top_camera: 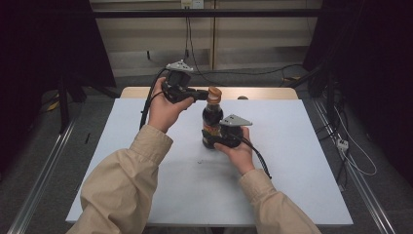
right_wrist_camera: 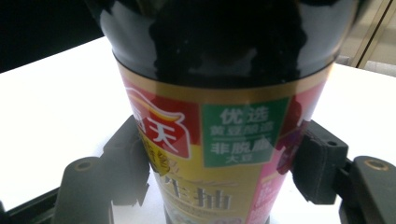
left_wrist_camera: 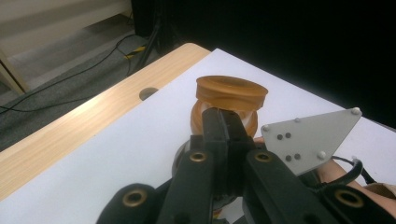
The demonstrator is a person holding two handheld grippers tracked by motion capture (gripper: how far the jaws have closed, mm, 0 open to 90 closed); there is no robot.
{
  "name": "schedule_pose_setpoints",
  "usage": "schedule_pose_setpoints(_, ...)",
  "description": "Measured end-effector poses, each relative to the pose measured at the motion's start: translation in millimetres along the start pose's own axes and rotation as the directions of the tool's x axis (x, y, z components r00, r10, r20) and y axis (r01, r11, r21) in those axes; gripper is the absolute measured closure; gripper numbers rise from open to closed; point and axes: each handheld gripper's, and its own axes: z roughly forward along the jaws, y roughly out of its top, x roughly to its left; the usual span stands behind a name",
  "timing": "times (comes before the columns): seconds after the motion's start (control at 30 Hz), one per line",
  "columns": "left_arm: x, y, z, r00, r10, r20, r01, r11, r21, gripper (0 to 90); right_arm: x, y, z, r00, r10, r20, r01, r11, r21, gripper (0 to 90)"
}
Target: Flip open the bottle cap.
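The person's sleeves (top_camera: 122, 185) come in closest at the bottom of the high view, one arm on each side. Each hand carries a hand-held gripper.

The right hand-held gripper (top_camera: 220, 139) is low down by the bench (top_camera: 292, 161). Its two black jaws sit on either side of the dark sauce bottle (top_camera: 212, 122), pressed against the label (right_wrist_camera: 219, 154). They are only as far apart as the bottle is wide, so they are clamped on it. I think this grip is there to keep the bottle from turning or tipping while the top is worked on. The bottle stands upright near the middle of the white bench, a bit toward the far edge.

The left hand-held gripper (top_camera: 198, 94) is held higher and points sideways at the top of the bottle. In the left gripper view its jaws are squeezed together, and their tips (left_wrist_camera: 224, 122) touch the neck just under the brown cap (left_wrist_camera: 231, 92). I cannot tell if they truly pinch a bit of the cap or just press against it. It looks like this one is there to open or twist the cap, which is why it comes in from the side at cap height.

The grey plate (left_wrist_camera: 310, 137) seen there belongs to the right hand-held gripper. Cables (top_camera: 253, 73) lie on the floor behind the bench.
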Motion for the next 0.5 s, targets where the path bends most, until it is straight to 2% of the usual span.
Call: schedule_pose_setpoints(0.5, -1.2, 4.5, 0.2, 1.0000, -0.006, -0.003, 0.006, 1.0000, -0.008, 90.0, 0.0, -0.6, 0.4, 1.0000, -0.003, 0.000, 0.003, 1.000, -0.001, 30.8)
